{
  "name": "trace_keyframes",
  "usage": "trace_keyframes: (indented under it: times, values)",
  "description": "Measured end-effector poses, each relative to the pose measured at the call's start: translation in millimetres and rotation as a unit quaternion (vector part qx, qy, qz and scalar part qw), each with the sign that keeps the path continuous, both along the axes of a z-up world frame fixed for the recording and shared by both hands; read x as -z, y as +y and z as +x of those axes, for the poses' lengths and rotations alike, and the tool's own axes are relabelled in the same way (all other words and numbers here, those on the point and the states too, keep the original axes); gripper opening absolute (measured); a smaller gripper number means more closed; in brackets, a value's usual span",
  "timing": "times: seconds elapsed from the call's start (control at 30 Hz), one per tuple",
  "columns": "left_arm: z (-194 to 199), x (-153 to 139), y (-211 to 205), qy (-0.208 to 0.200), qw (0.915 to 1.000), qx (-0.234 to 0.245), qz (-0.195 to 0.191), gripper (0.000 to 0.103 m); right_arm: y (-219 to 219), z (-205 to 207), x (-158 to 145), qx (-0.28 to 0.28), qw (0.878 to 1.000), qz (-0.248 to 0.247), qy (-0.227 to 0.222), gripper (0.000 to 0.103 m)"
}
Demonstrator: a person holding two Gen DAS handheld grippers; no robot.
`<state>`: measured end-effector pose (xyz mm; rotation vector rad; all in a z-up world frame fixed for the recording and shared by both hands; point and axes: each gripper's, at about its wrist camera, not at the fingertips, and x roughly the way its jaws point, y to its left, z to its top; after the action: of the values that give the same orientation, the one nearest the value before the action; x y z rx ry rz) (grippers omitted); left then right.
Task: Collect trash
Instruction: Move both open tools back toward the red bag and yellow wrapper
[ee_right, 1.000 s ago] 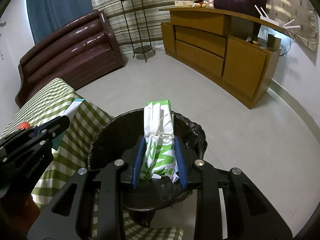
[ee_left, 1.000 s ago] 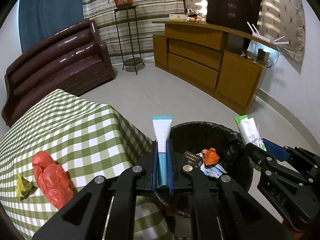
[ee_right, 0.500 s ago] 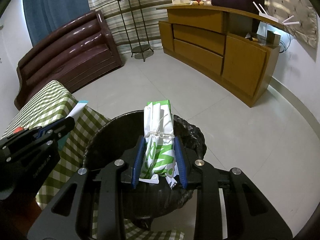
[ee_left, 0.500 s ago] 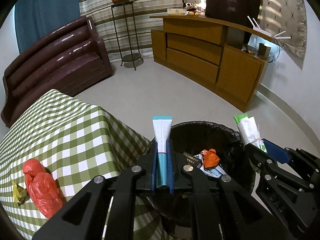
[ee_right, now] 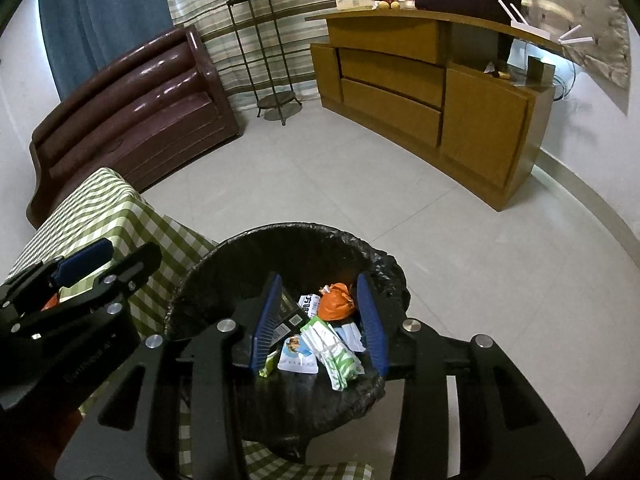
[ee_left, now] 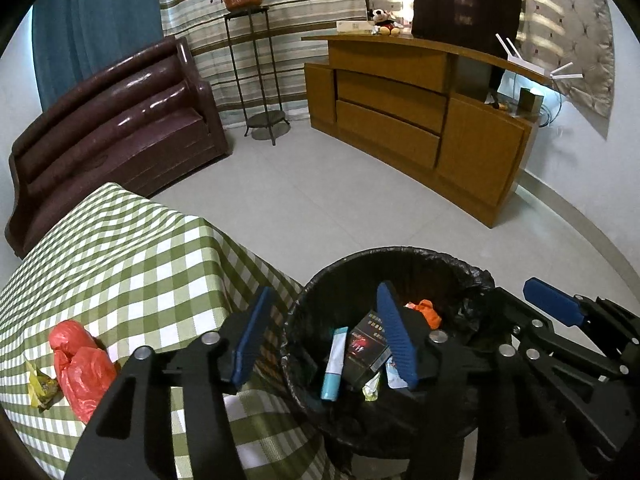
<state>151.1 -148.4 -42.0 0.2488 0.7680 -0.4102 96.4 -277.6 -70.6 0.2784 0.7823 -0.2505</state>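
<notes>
— Over the bin [ee_left: 400, 264], what is seen of the two grippers?
— The left gripper [ee_left: 326, 334] is held above the black-lined rim with its jaws just opened; nothing is gripped between them. The right gripper [ee_right: 320, 316] is likewise spread, its jaws just widened, with nothing pressed by the blue pads [ee_right: 267, 322].

— Where is the trash found?
— A white and light-blue tube [ee_left: 335, 364] is seen lying inside the bin beside a dark box [ee_left: 362, 346]. A green and white packet [ee_right: 334, 350] is seen resting on the heap, near an orange bag [ee_right: 337, 302] and a small white pouch [ee_right: 298, 356].

— What is left around, and is anything blocked?
— On the checked tablecloth [ee_left: 120, 264], a red plastic bag [ee_left: 82, 368] and a yellow wrapper [ee_left: 40, 384] are seen, touching or nearly so. Part of the bin's contents is covered by the gripper fingers in both views. A brown sofa [ee_left: 108, 120], a plant stand [ee_left: 256, 80] and a wooden cabinet [ee_left: 420, 120] are placed well apart on the tiled floor.
</notes>
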Motion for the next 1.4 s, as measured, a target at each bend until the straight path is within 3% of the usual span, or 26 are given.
trace_keyframes:
  times: [0.3,0.6,0.97,1.1,1.4]
  values:
    - [-2,-2,-1,-0.009,0.9999,0.006,0.006,0.062,-2,-9,-7,0.011,1.0,-0.005,-0.004,0.04]
    - [-10,-14,13,-0.017,0.9998,0.003,-0.006,0.062,8,-12,-11,0.003,1.0,-0.006,-0.003,0.041]
    - [-27,-33,69,-0.023,0.9991,-0.031,-0.018,0.065,59,-7,-21,-0.047,0.999,-0.007,-0.006,0.048]
    - [-31,-35,95,-0.026,0.9981,-0.054,-0.017,0.068,82,-5,-25,-0.069,0.998,-0.009,-0.009,0.057]
    - [-36,-40,154,-0.035,0.9936,-0.107,-0.01,0.071,138,5,-29,-0.119,0.993,-0.015,-0.005,0.058]
